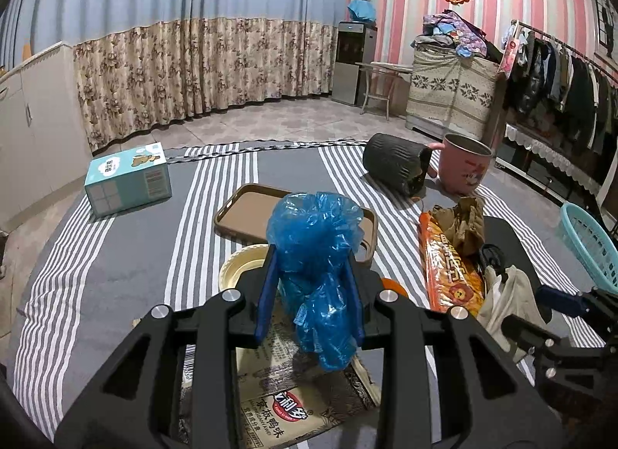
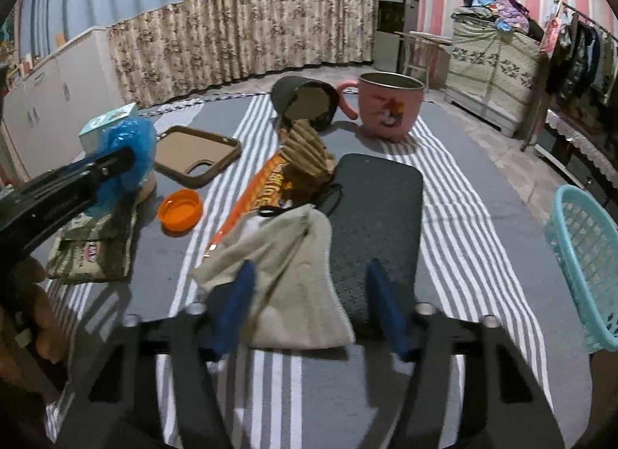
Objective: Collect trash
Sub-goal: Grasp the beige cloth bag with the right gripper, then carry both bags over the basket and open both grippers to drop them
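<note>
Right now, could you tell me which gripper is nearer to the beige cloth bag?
Right. The right gripper hangs open directly over the beige cloth bag, fingers either side. The left gripper is off to its left, shut on the blue plastic bag.

A lived-in home room is shown. Long curtains [image 1: 193, 62], a loaded clothes rack [image 1: 560, 74] and a water dispenser [image 1: 353, 62] are seen around a striped floor mat [image 1: 116, 275].
</note>
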Motion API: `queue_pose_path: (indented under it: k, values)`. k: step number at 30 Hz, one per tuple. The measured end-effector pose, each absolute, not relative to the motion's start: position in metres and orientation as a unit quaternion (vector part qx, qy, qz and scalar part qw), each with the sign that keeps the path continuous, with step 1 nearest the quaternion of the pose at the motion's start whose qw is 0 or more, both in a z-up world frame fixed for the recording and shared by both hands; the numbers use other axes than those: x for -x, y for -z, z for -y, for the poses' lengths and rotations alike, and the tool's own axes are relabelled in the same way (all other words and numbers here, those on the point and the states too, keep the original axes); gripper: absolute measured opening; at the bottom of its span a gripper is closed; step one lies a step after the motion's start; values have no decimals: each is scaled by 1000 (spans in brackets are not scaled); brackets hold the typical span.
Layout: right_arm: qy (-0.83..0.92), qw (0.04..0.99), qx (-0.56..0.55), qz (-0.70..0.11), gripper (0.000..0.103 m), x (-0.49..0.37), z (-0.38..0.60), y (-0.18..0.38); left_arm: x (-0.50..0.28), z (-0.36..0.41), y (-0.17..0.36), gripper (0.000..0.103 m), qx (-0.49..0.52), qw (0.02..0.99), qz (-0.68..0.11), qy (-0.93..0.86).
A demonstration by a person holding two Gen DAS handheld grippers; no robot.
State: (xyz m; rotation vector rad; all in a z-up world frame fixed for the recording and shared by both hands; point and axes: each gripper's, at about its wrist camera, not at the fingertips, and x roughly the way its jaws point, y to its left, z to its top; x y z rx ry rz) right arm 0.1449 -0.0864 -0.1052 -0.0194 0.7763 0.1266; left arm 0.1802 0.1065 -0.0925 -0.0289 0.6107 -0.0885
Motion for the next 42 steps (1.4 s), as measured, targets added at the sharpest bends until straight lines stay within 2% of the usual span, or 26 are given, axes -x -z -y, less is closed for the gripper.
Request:
queue_pose_path:
  k: [1,3,5,9,19,26,33,42]
  values:
    - [-71,923,9,-378,38,-145,85,105,-180,-106,93,30,14,953,-301,44]
    - [-80,923,13,-376,32,-143,82,105,-180,-106,93,30,12,953,-301,44]
    - [-84,923,10,-375,15,-143,84,105,-180,-106,93,30,12,953,-301,44]
    - [-96,922,-27,-374,5,-144,99,101,-180,-105,94,30,12,952,-303,43]
    - [-61,941,-56,-327,2,-135,164,72,-178,-91,95,30,-28,950,-309,34]
    - [-18,948,-79,-309,2,-131,231,64,-167,-54,62,29,-25,956,-283,69]
    - [40,953,-96,-285,2,-118,304,53,-167,17,36,29,-24,958,-254,131]
    - [141,946,-87,-278,2,-108,399,49,-166,144,42,29,-34,939,-252,233]
